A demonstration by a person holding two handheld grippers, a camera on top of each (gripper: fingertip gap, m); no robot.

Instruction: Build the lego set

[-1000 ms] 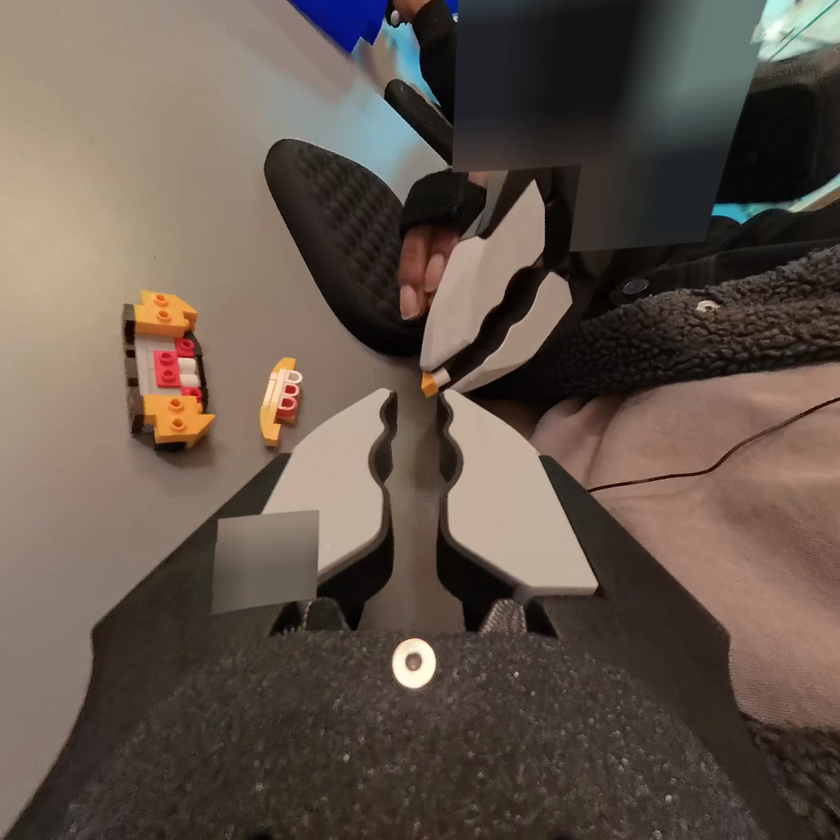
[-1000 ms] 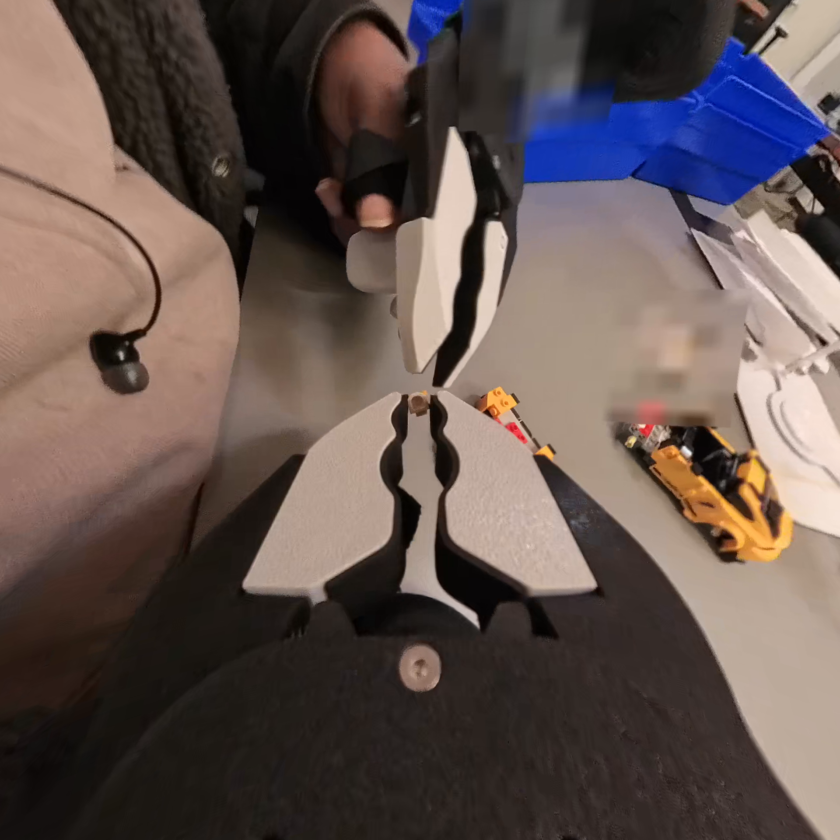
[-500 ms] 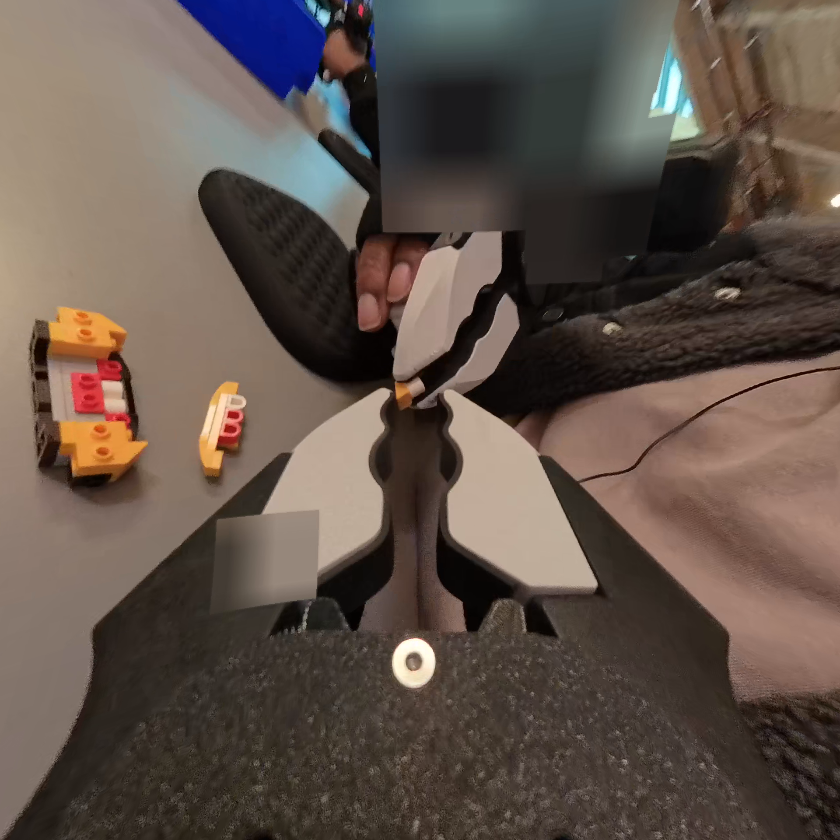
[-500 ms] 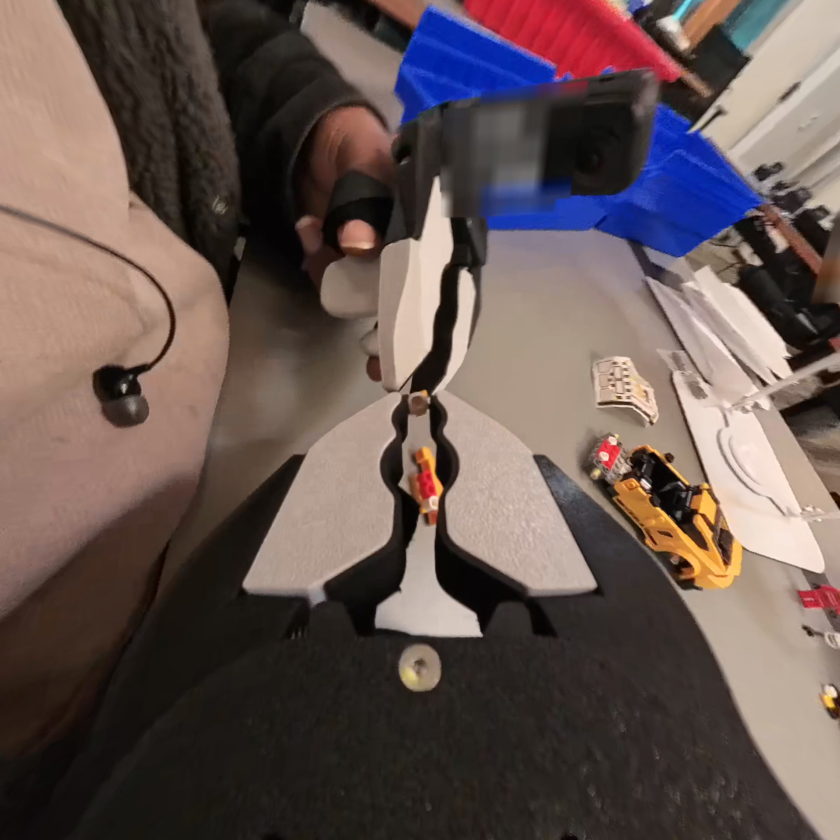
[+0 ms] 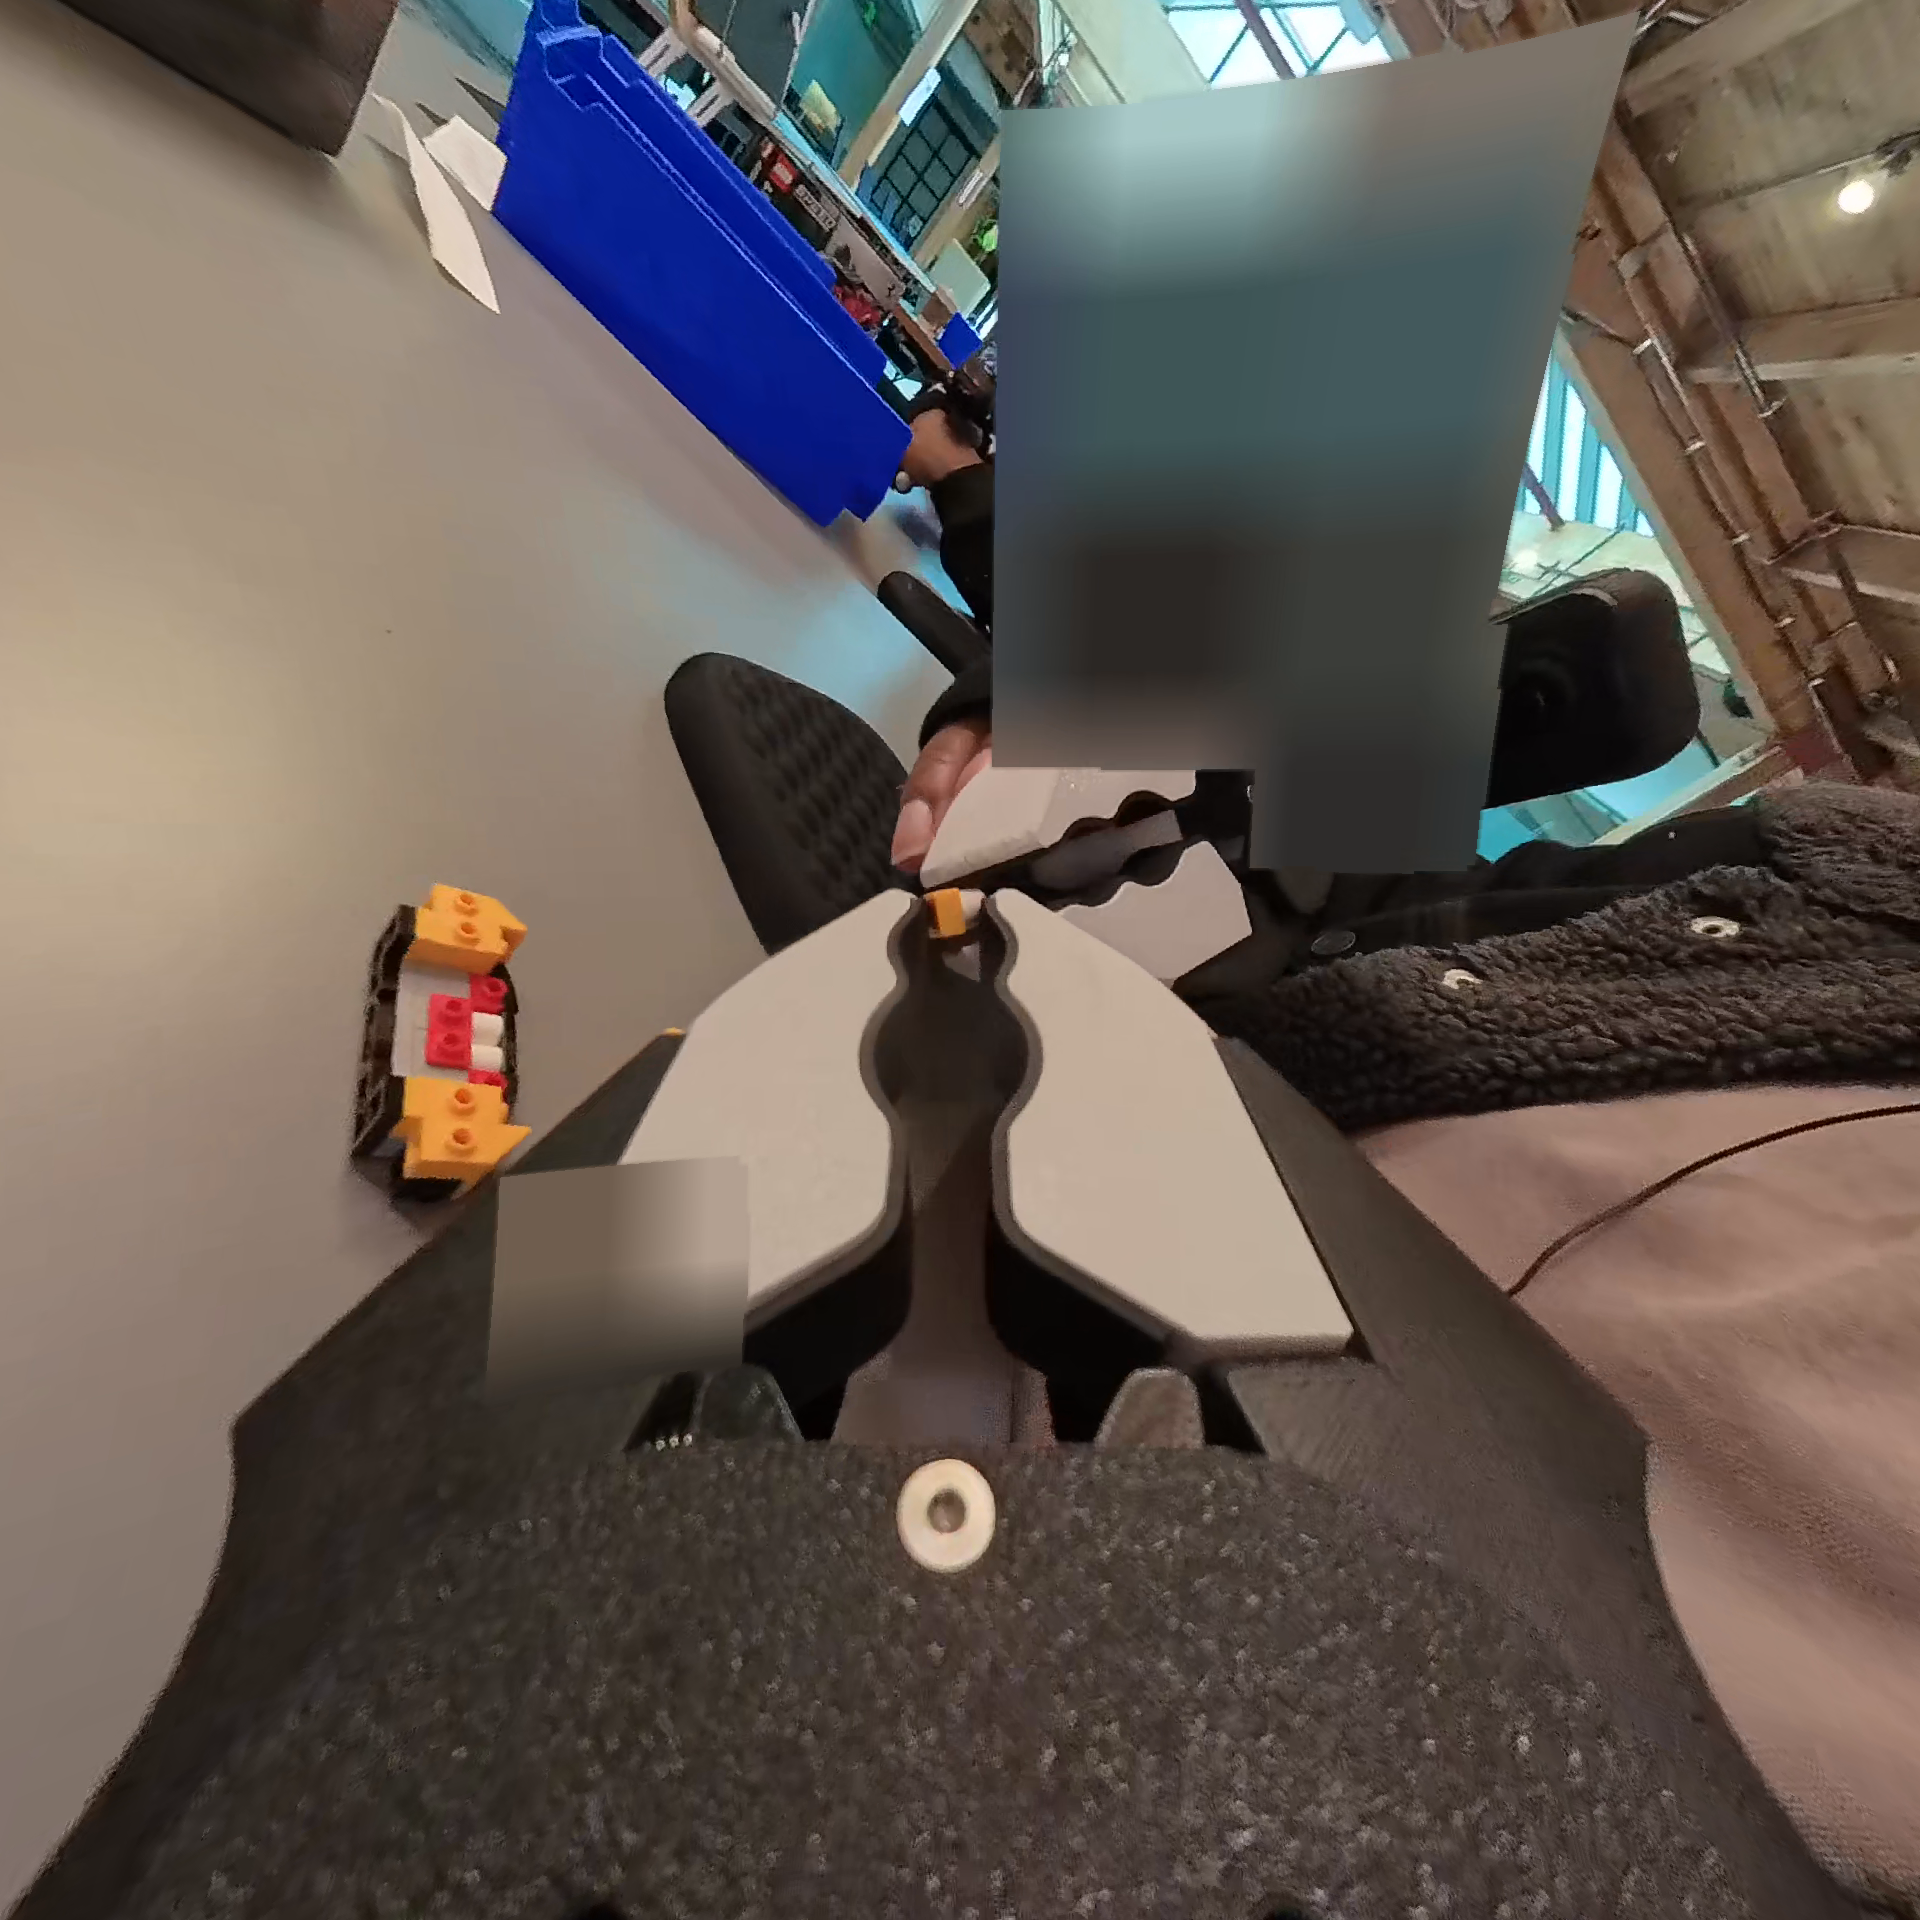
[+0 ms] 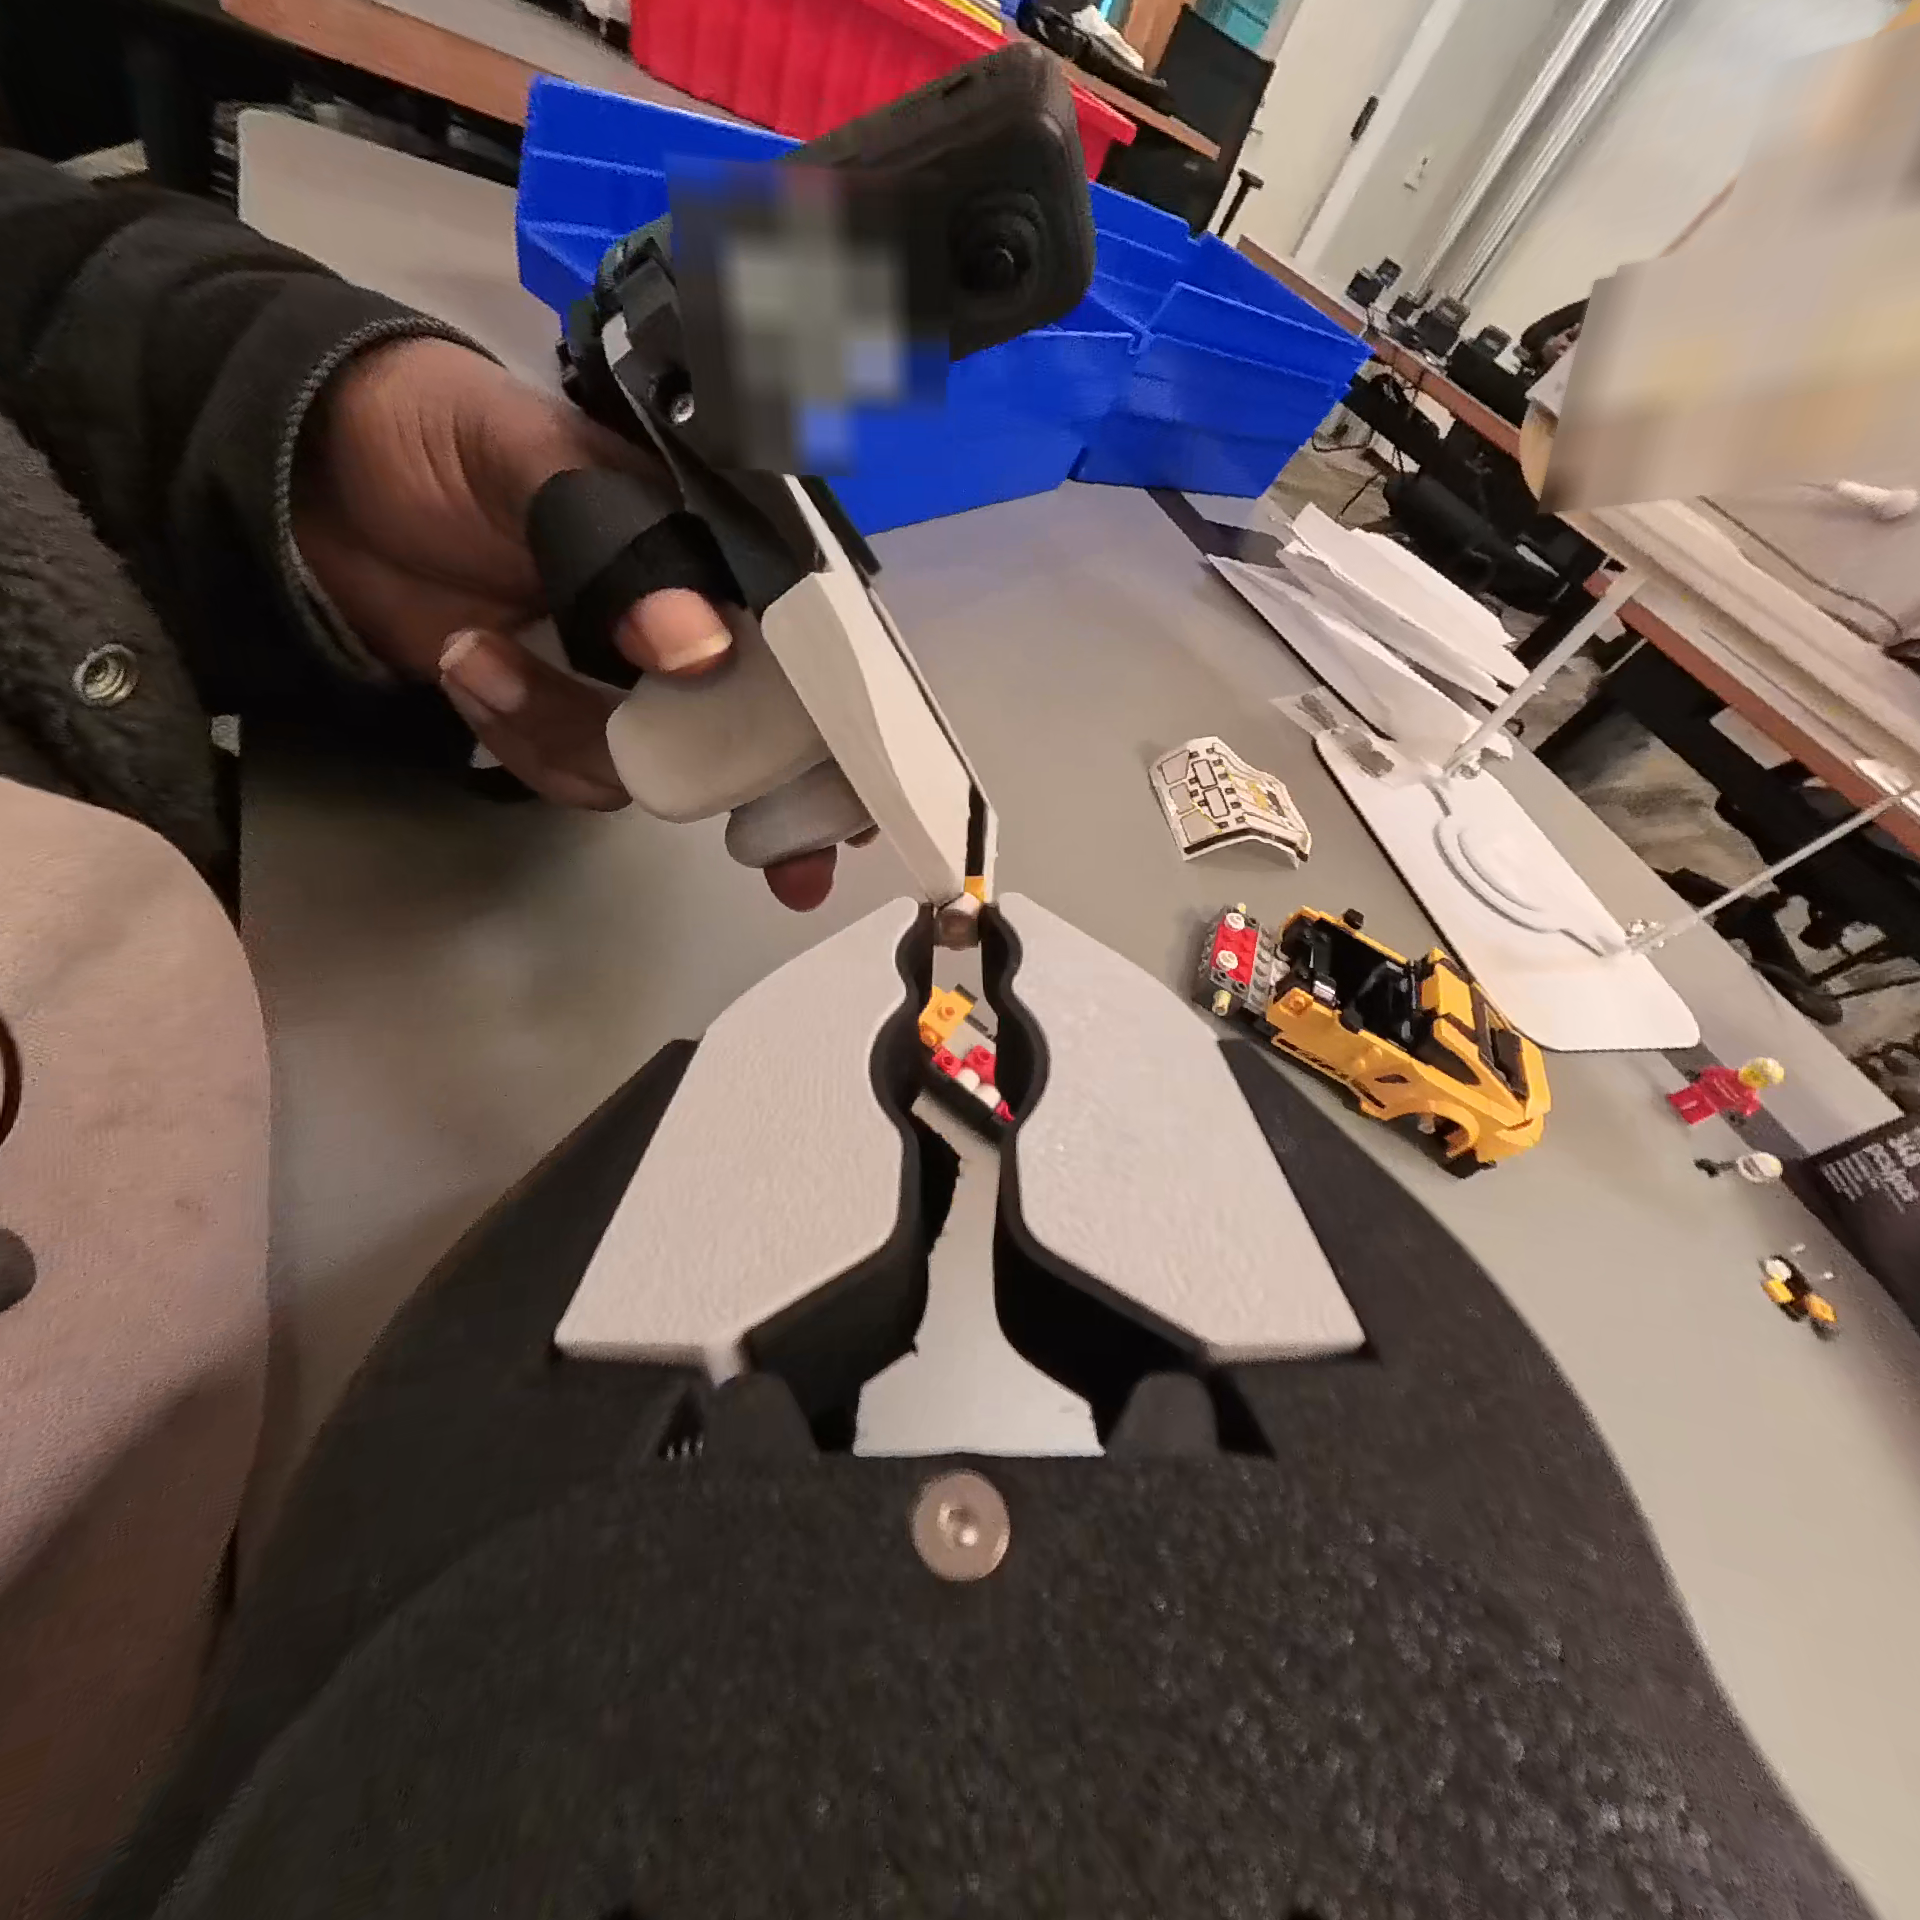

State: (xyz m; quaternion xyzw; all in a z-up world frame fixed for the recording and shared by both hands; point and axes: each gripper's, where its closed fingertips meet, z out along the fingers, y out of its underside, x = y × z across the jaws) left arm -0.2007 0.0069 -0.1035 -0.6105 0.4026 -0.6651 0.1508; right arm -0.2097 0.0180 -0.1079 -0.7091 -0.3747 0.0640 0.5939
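Observation:
A small orange-and-white piece [image 5: 948, 912] is pinched between the tips of both grippers, above the table's near edge. My left gripper [image 5: 952, 906] is shut on its orange part. My right gripper [image 6: 958, 920] is shut on its round pale end [image 6: 956, 923]. The two grippers meet tip to tip, and each shows in the other's view: the right gripper [image 5: 961, 883], the left gripper [image 6: 971, 883]. A black, orange, red and white sub-assembly [image 5: 447, 1039] lies on the grey table; it also shows through my right gripper's fingers [image 6: 956, 1049].
A partly built yellow car [image 6: 1371, 1018], a sticker sheet [image 6: 1231, 800], a red minifigure [image 6: 1720, 1086] and white sheets [image 6: 1507, 935] lie to the right. Blue bins [image 6: 1039, 416] stand at the back. A black chair [image 5: 790, 790] is at the table edge. Less than 4 cm separates the two grippers' tips.
My left gripper has come up to the right gripper's tips and closed on the orange part of the piece. Both grippers have tilted and shifted; the small curved orange piece is now hidden.

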